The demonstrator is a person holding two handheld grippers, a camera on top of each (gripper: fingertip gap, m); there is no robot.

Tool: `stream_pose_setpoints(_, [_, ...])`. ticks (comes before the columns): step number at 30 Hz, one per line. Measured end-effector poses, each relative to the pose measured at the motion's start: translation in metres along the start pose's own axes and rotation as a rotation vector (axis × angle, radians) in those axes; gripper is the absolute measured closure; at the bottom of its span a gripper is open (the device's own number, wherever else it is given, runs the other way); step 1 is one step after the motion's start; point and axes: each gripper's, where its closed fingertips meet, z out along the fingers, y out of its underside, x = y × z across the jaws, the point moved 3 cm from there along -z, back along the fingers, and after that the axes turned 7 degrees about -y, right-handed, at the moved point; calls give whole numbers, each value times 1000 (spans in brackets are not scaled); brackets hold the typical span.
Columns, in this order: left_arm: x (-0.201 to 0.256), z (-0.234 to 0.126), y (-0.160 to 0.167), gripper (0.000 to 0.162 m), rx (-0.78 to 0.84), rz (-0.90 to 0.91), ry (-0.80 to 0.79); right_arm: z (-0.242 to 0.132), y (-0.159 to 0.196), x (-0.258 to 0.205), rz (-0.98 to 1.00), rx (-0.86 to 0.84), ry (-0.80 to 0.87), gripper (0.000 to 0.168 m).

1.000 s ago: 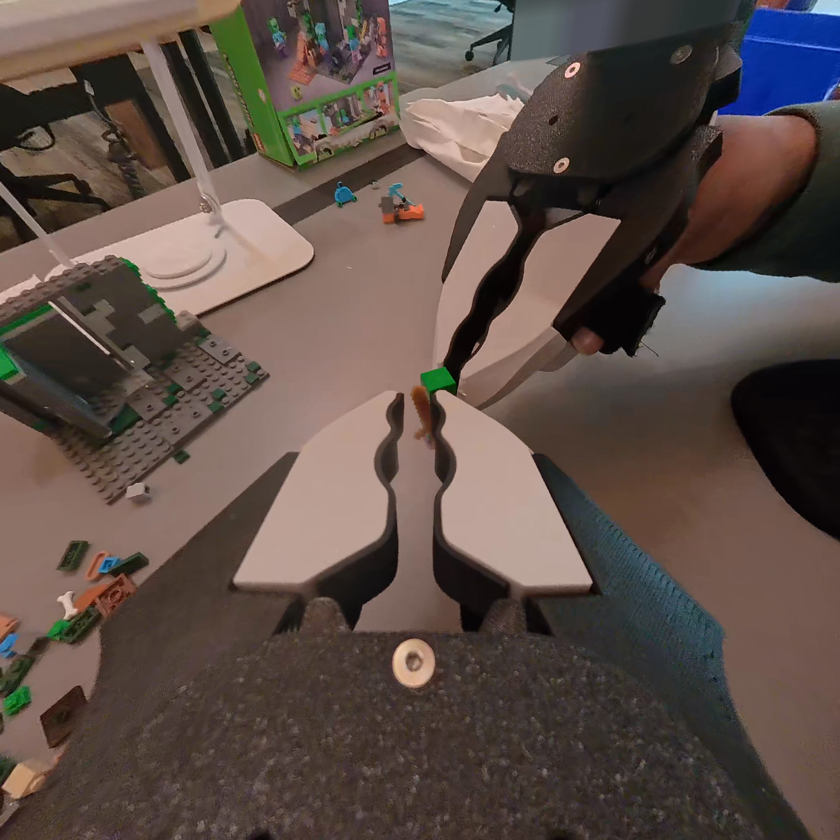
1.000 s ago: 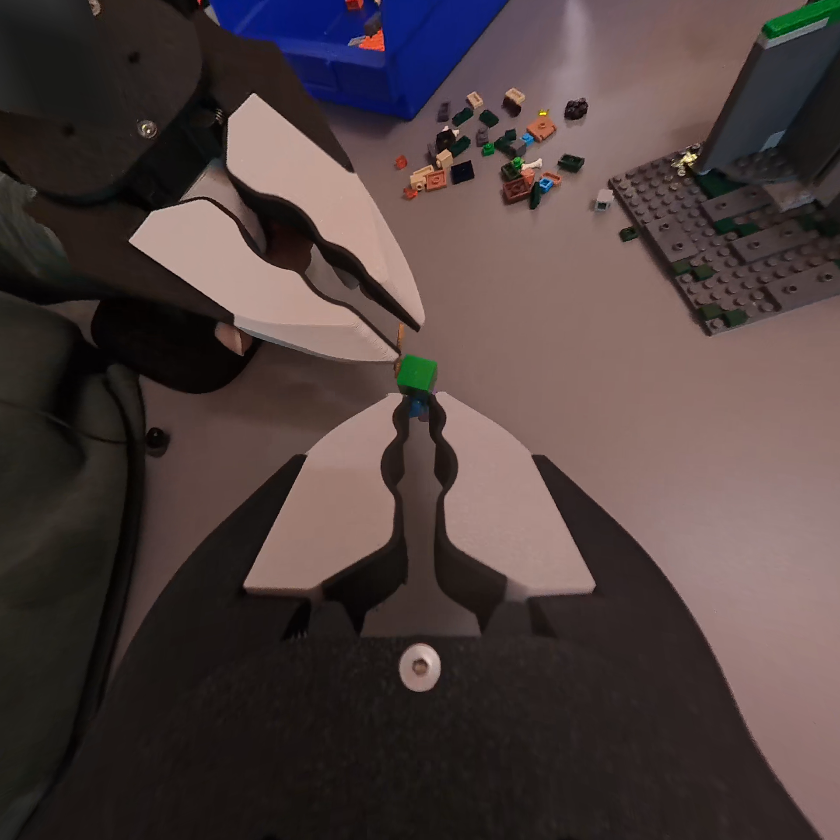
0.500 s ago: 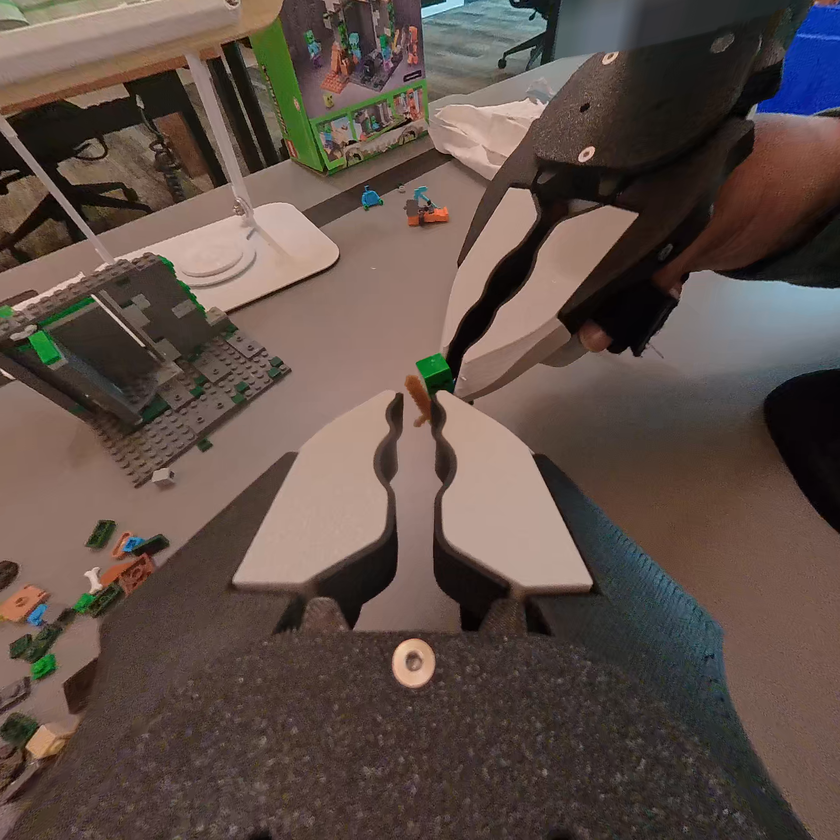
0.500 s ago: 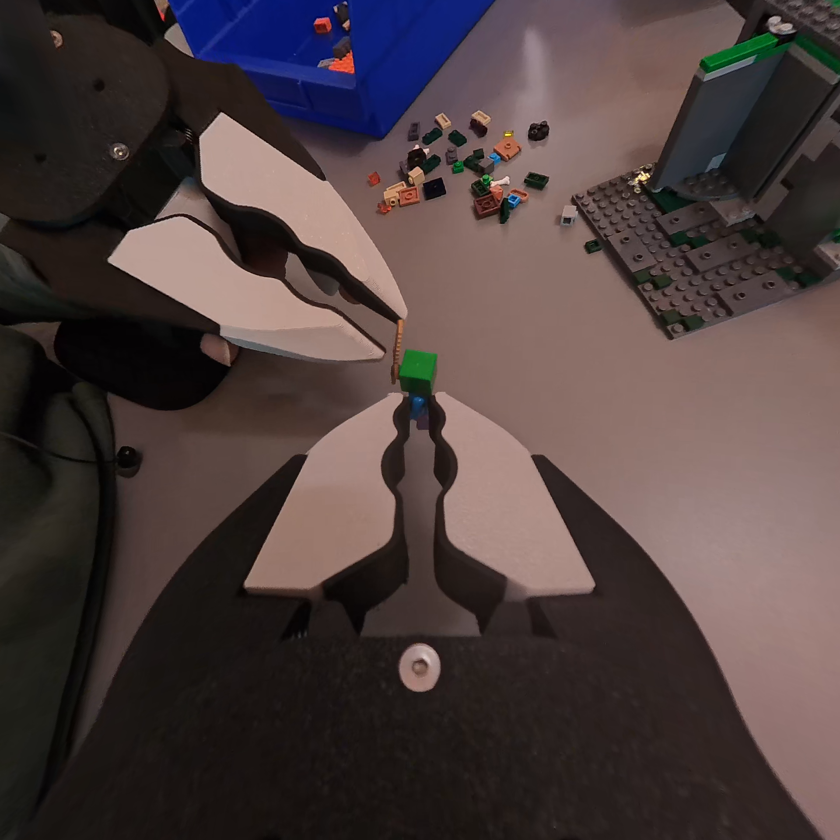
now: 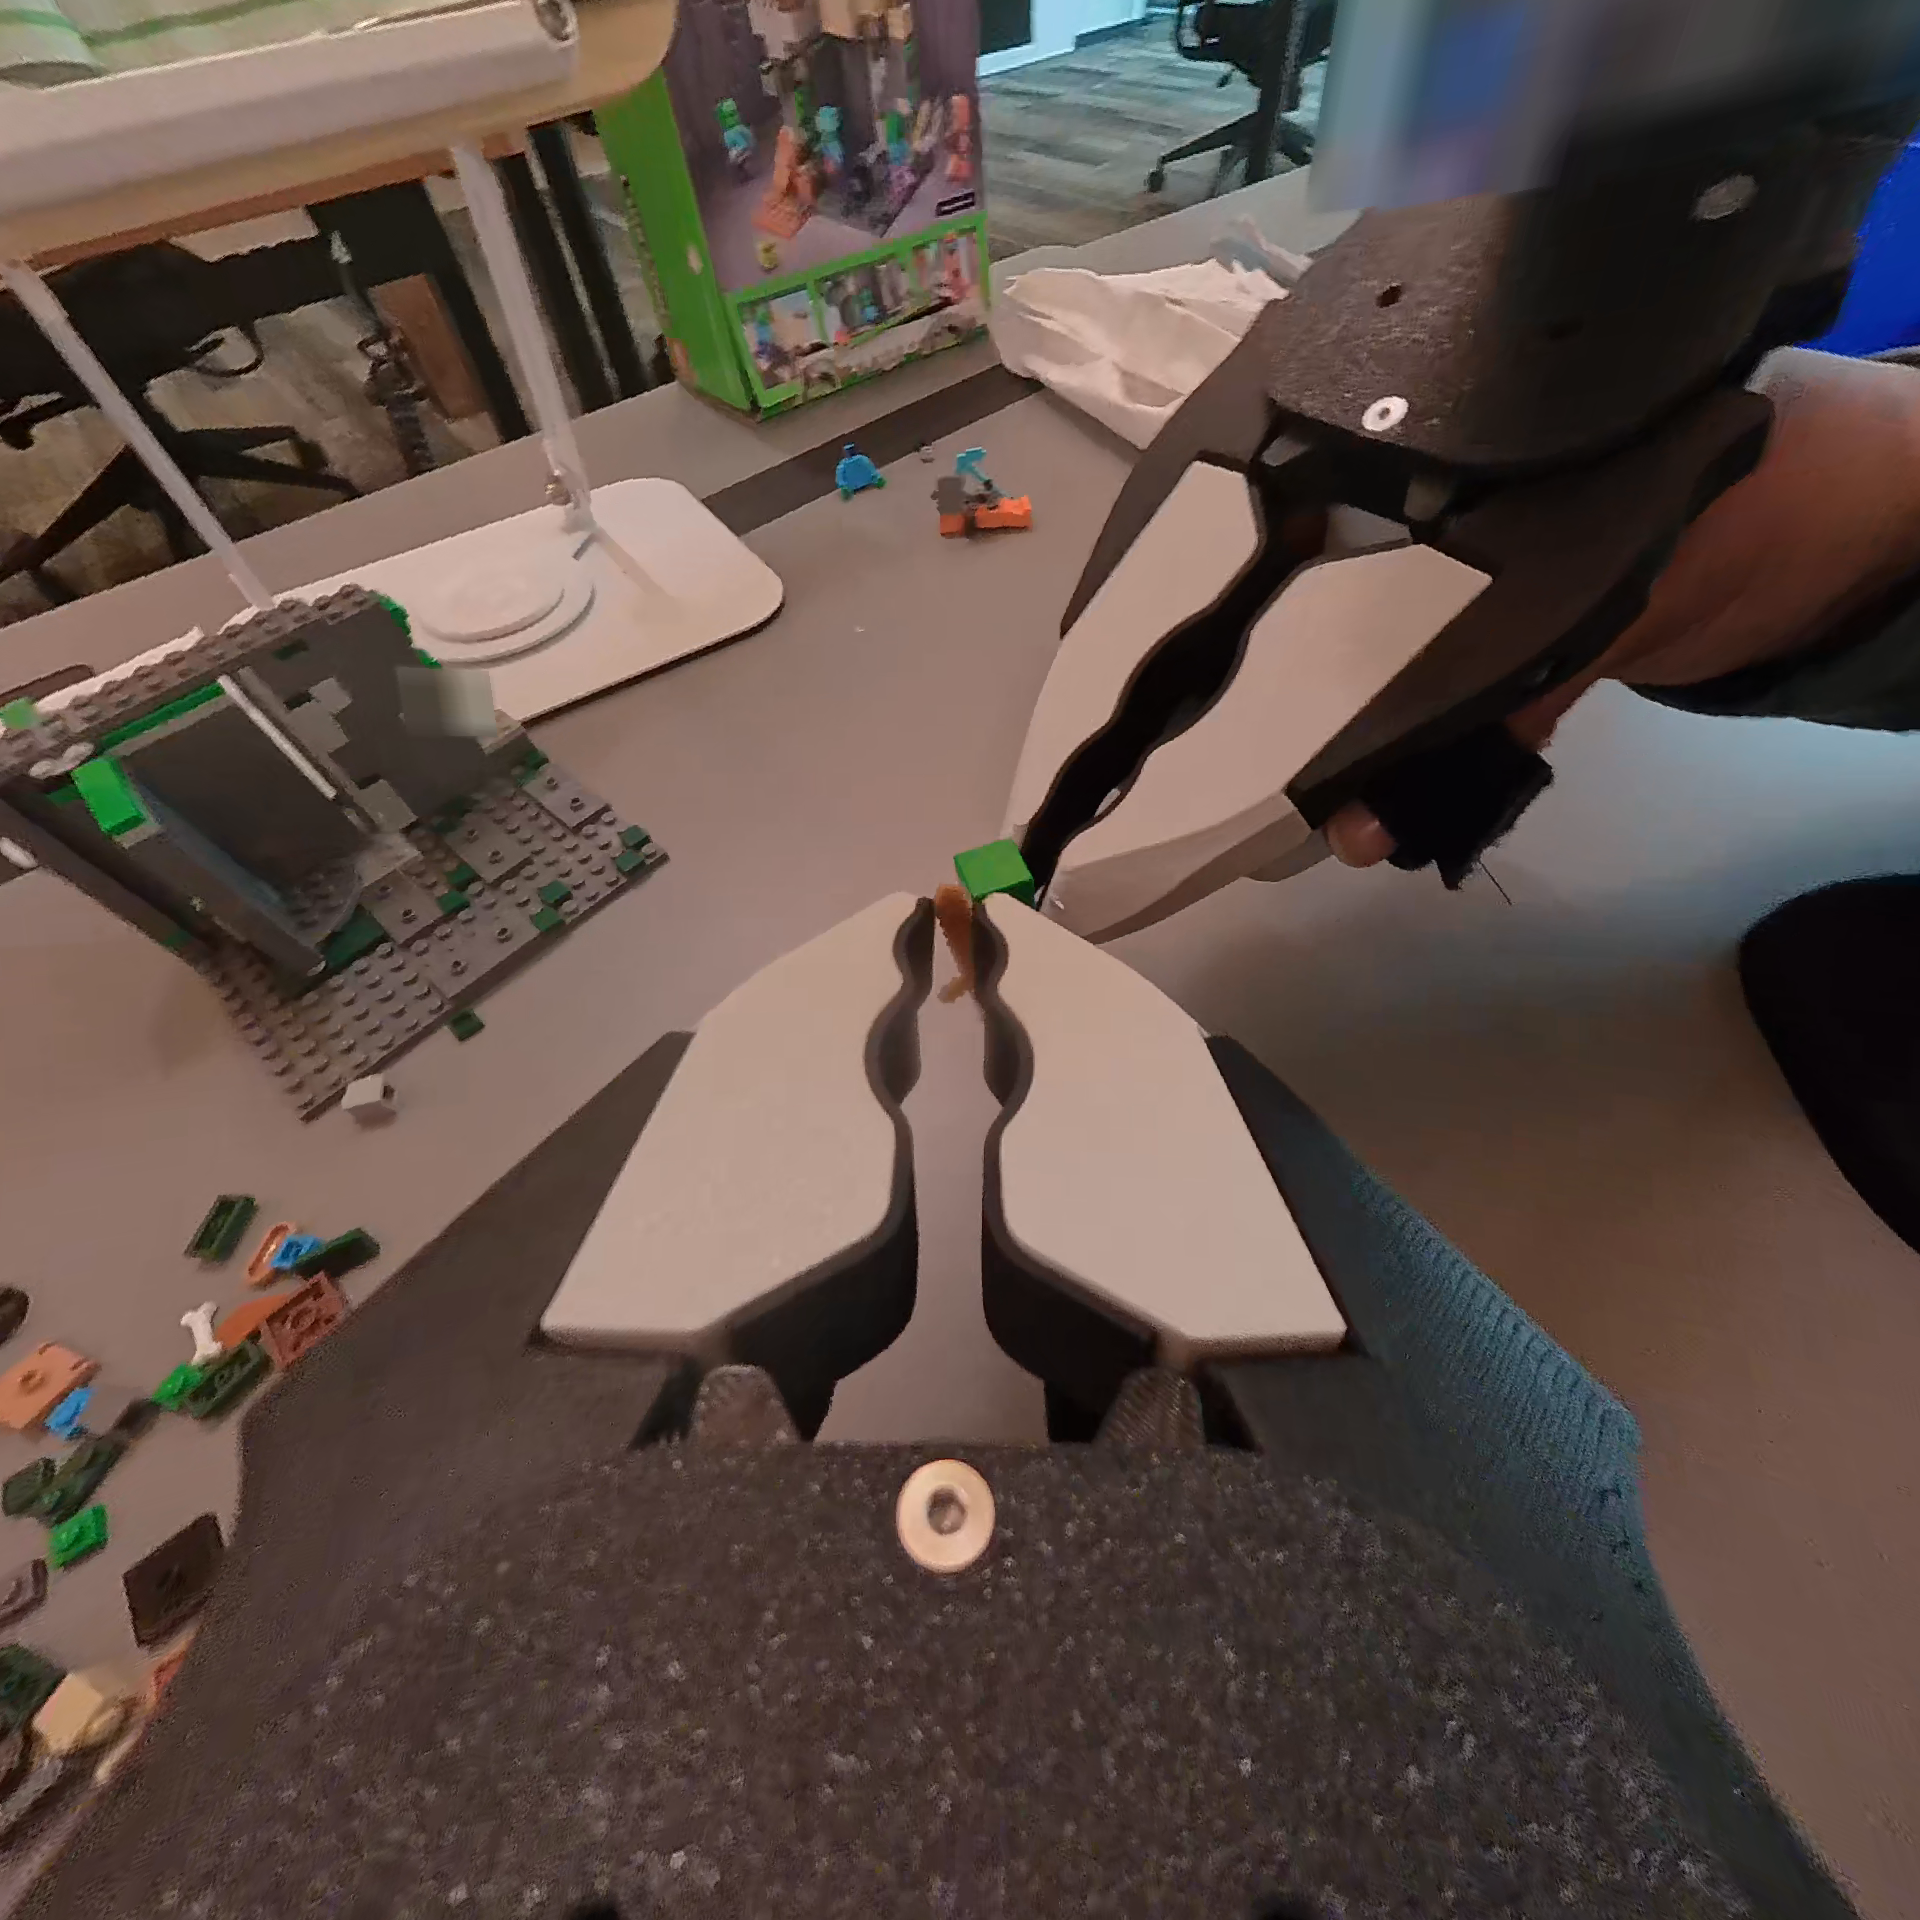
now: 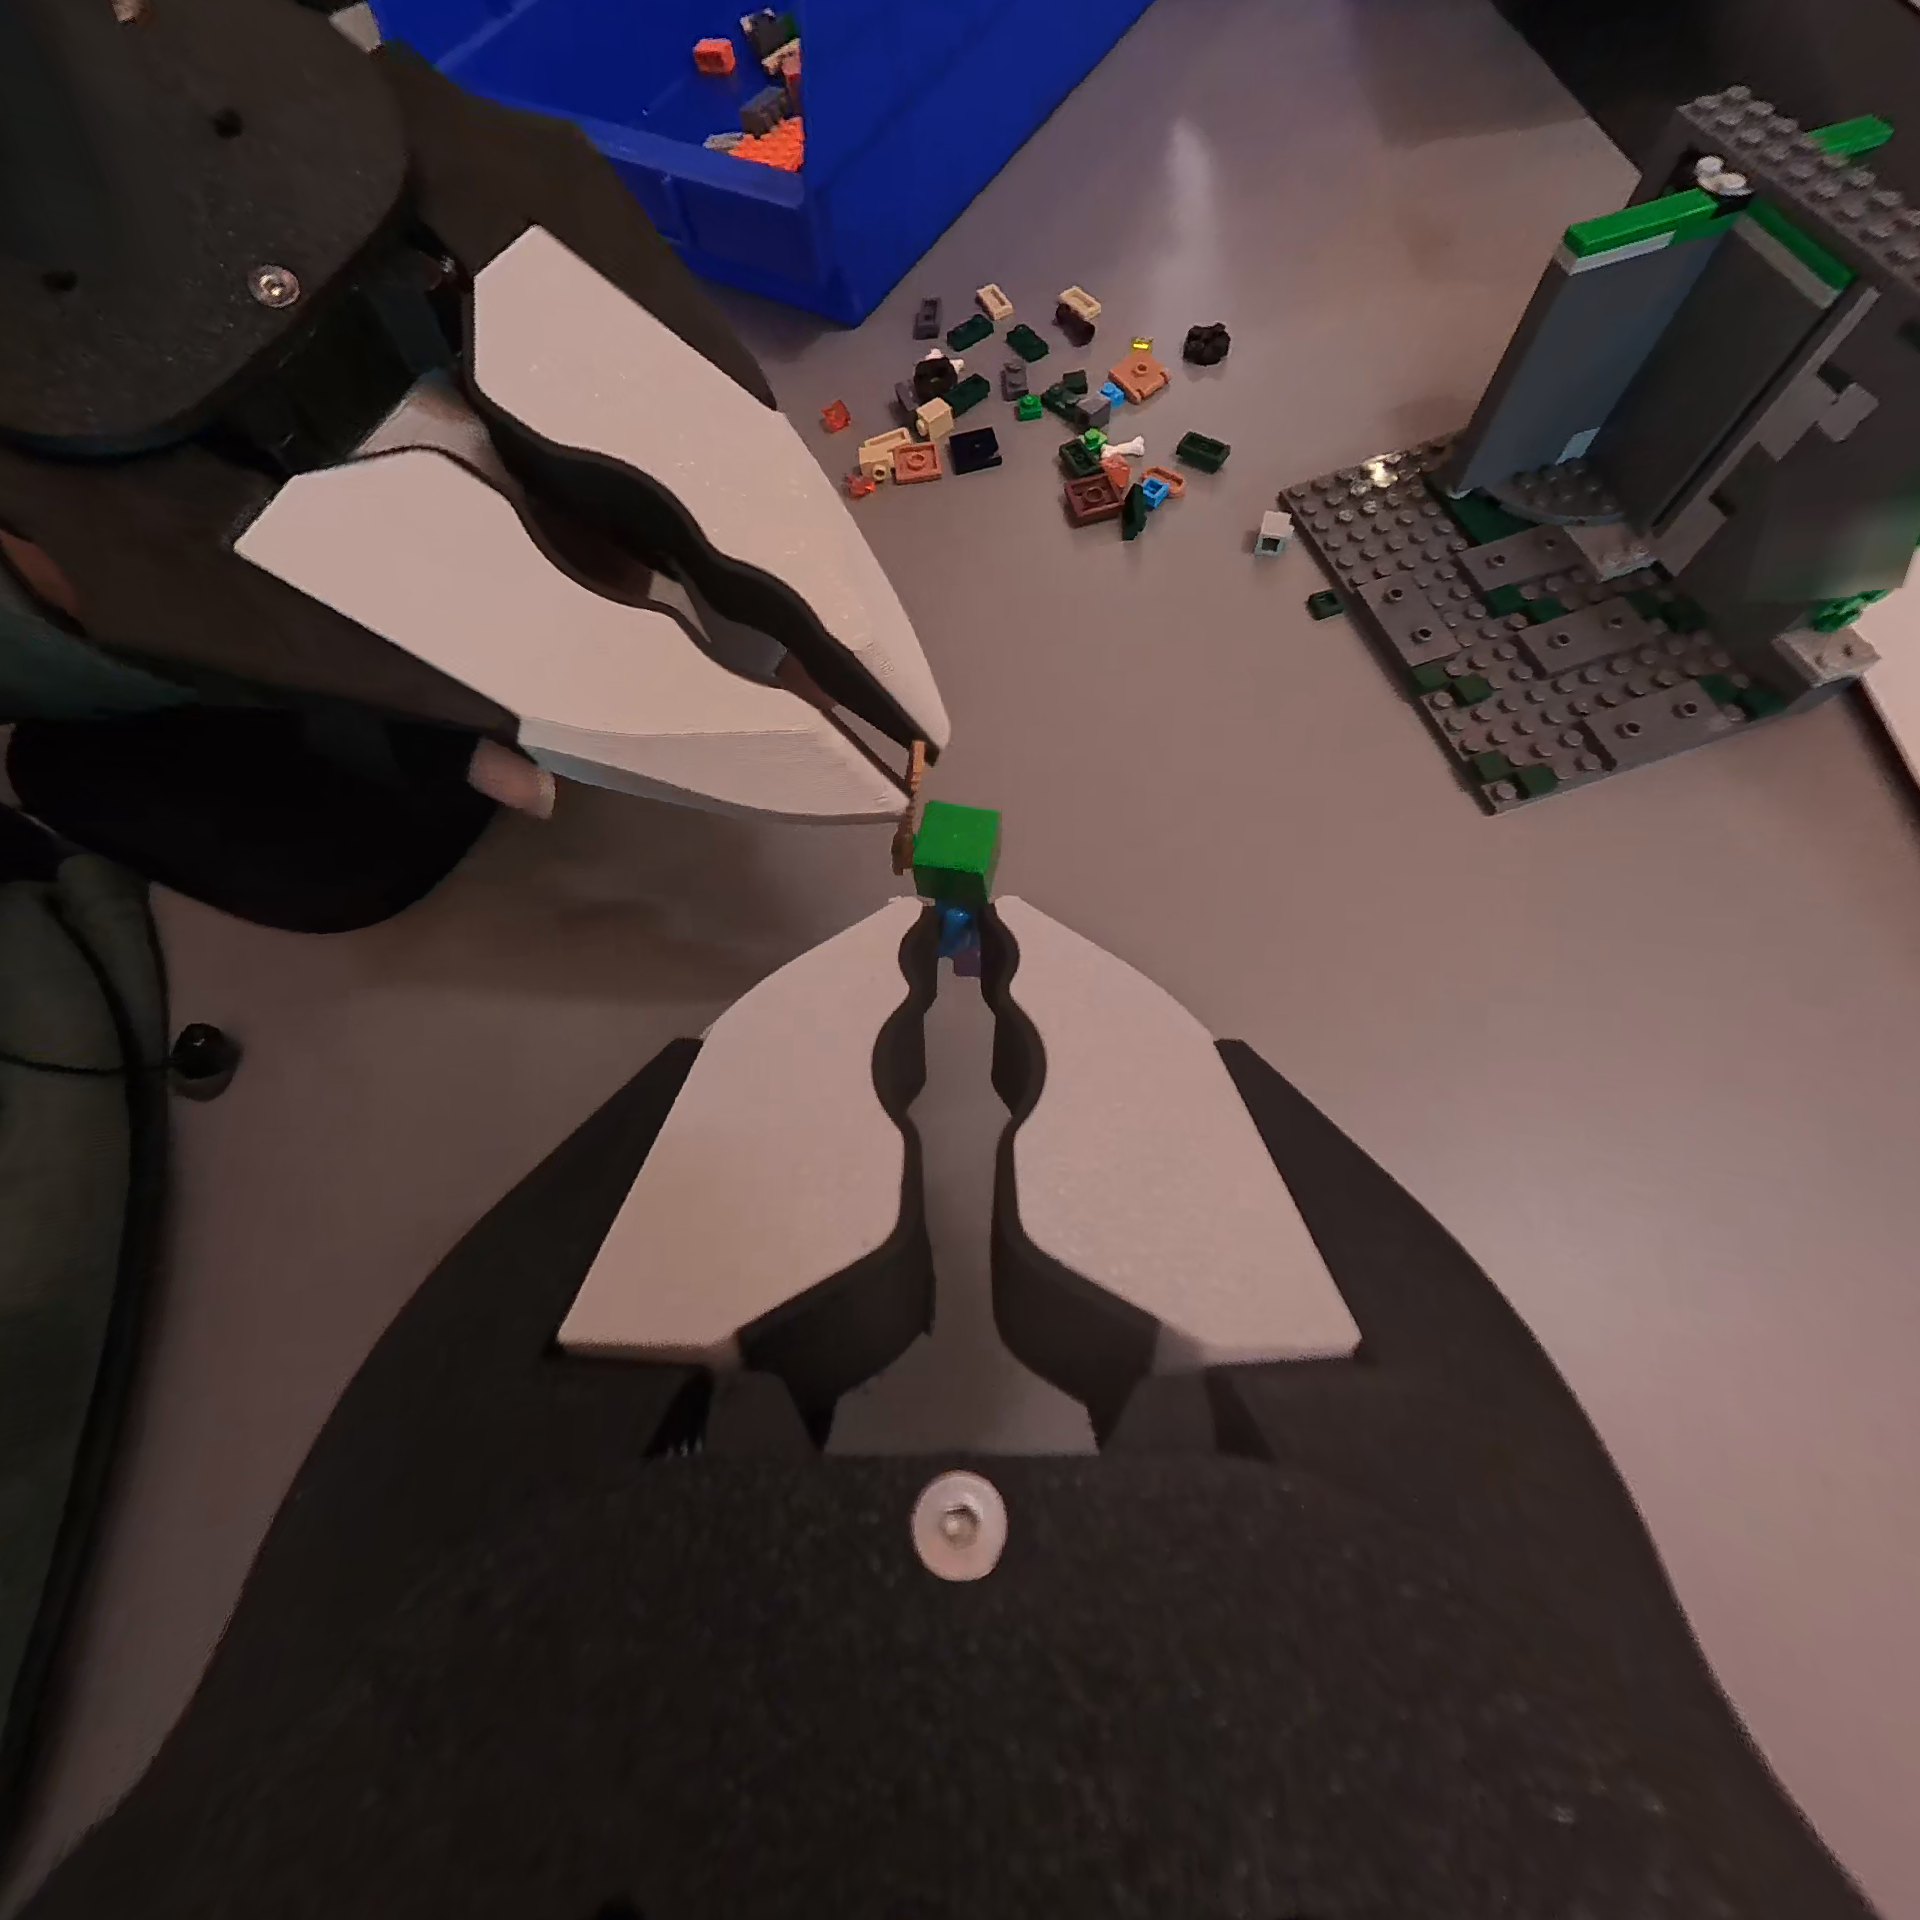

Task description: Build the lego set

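Observation:
My left gripper [image 5: 954, 914] is shut on a thin brown lego piece [image 5: 954, 948], held above the grey table. My right gripper [image 6: 954, 914] is shut on a small figure with a green cube head [image 6: 956, 850] and a blue body [image 6: 953, 928]. The two grippers meet tip to tip: the brown piece [image 6: 911, 808] is right beside the green head [image 5: 992, 871], touching or nearly so. The right gripper [image 5: 1039, 883] comes in from the upper right of the left wrist view, held by a hand. The left gripper [image 6: 914, 774] comes in from the upper left of the right wrist view.
A grey and green lego build on a studded baseplate [image 5: 343, 997] [image 6: 1538, 665] stands nearby. Loose small pieces [image 5: 208, 1340] [image 6: 1039, 416] lie on the table. A blue bin [image 6: 831, 156], a white lamp base [image 5: 582, 592], the set's box [image 5: 821, 187], small figures [image 5: 977, 504] and a white bag [image 5: 1132, 322] sit farther off. My two grippers' fingertips are within a few centimetres of each other.
Both grippers stay shut on their pieces. The brown piece has stayed close beside the green head, with small shifts. Both views have tilted a little, so the build sits elsewhere in frame.

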Motion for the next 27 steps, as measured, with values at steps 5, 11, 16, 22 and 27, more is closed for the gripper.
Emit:
stream_pose_setpoints(5, [12,-11,-3,160,44,14,213,-10,4,-8,-127,18,-128,161])
stream_pose_setpoints(11, [33,-26,-4,161,81,70,481,-22,9,-25,-222,-8,-341,161])
stream_pose_setpoints(16, [48,-41,-8,161,126,135,682,-27,9,-44,-241,-34,-522,161])
stream_pose_setpoints(22, [70,-60,-6,161,147,246,939,-31,9,-67,-256,-96,-709,161])
stream_pose_setpoints(27, [79,-63,-6,161,137,320,1013,-28,11,-75,-270,-136,-748,161])
